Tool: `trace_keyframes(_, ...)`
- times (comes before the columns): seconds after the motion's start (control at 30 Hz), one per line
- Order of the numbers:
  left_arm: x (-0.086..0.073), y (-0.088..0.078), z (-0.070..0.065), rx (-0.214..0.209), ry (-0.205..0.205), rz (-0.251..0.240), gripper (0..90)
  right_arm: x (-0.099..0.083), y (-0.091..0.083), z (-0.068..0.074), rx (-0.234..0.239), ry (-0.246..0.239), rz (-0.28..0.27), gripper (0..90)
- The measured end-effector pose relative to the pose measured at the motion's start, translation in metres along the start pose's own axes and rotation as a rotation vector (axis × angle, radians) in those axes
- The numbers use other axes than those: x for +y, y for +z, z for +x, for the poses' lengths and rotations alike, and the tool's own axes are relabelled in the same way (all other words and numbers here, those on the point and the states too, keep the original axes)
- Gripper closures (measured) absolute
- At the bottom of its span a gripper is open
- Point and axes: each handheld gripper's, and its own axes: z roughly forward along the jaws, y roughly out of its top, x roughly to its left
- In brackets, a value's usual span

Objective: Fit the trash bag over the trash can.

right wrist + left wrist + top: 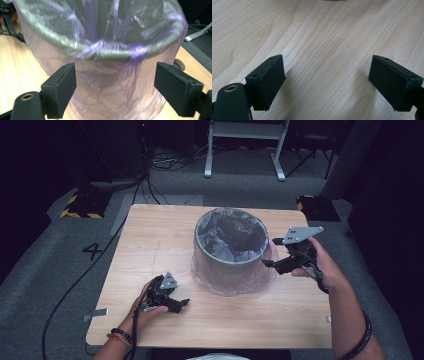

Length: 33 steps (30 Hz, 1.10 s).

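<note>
A grey round bin [230, 251] stands in the middle of the wooden table [150, 240], lined with a thin purple plastic bag [235, 280] that drapes over its rim and down its outside. My right gripper [272, 252] is open just right of the bin, jaws pointing at its side. In the right gripper view the bin [105, 50] and the bag's loose skirt [112, 100] stand close ahead, with nothing between the jaws of that gripper [115, 87]. My left gripper [182, 305] rests open low over the table's front left; its jaws [327, 82] frame bare wood.
The table's front edge runs just below both hands. A small metal bracket [97, 312] sticks out at the table's left front corner. Cables trail over the grey carpet to the left, and a white frame [245, 145] stands behind the table.
</note>
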Motion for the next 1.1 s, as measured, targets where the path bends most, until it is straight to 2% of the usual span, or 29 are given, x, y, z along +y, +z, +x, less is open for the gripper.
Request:
trace_keyframes(0.4,0.000,0.000,0.000,0.000,0.000,0.000,13.3,-0.023,0.014,0.004,-0.007,-0.003,0.075,18.0)
trace_keyframes(1.1,0.000,0.000,0.000,0.000,0.000,0.000,13.3,-0.058,0.041,0.019,0.013,-0.013,0.199,18.0)
